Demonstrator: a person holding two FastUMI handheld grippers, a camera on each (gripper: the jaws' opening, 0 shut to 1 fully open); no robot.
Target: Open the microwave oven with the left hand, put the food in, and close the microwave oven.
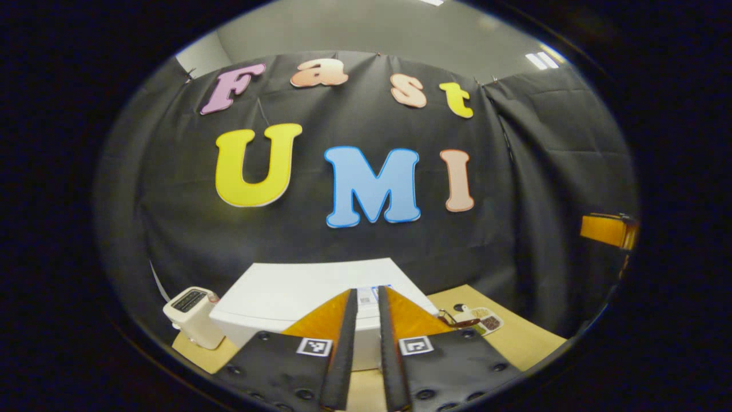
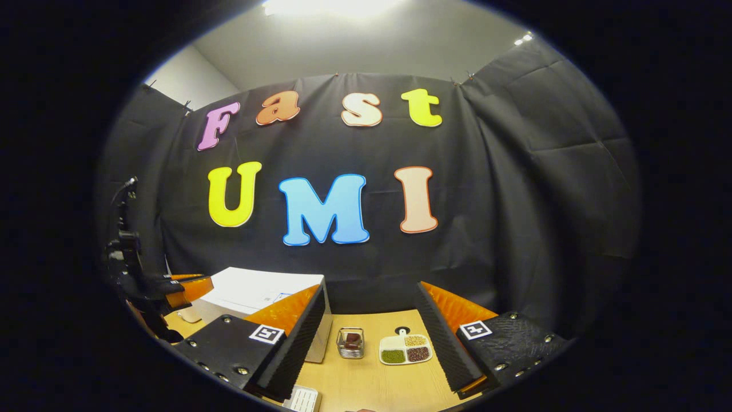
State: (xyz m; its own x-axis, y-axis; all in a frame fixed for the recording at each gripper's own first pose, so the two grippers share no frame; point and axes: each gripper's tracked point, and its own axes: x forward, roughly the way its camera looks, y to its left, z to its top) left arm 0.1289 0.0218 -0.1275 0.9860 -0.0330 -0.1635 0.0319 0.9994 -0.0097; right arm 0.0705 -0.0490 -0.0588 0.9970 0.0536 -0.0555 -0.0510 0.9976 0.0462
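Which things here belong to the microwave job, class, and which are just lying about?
Belong to the job: the white microwave, the small container of food, the left gripper, nearly closed, and the right gripper, open.

Lying about: the toaster, the divided dish of beans.

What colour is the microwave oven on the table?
White; the microwave oven shows best in the left gripper view.
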